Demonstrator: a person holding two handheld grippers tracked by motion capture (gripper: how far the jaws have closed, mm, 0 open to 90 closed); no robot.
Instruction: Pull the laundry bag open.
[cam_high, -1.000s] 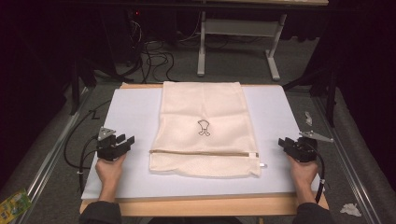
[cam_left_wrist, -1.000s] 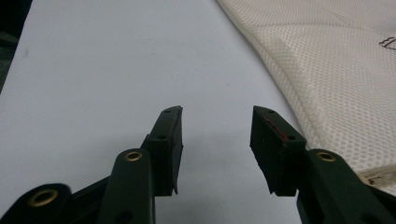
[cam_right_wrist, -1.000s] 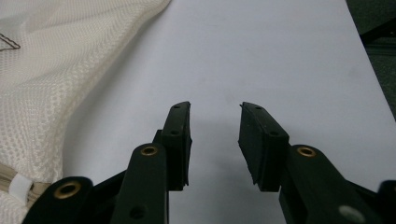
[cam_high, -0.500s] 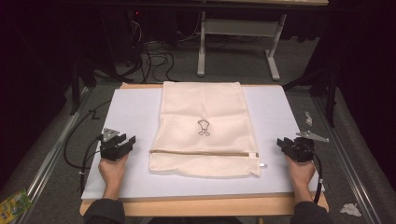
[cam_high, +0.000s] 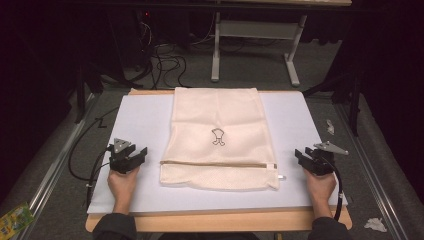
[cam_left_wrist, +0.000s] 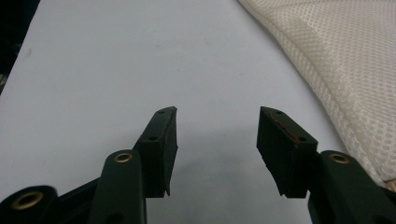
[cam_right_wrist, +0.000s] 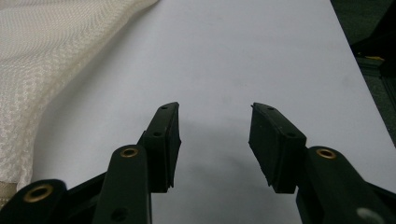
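**Mesh bag dead centre, a gripper waiting on each side**

Your mesh bag (cam_high: 218, 140) lies flat mid-counter (cam_high: 140, 125), long axis running away from you, zipper edge nearest you. Left gripper (cam_high: 131, 161) sits off the bag's near left corner, right gripper (cam_high: 310, 161) off its near right corner, both about equally close. Both sets of jaws have just been opening and stand spread, nothing between them. The bag lies inward from each gripper, so you reach toward the middle.
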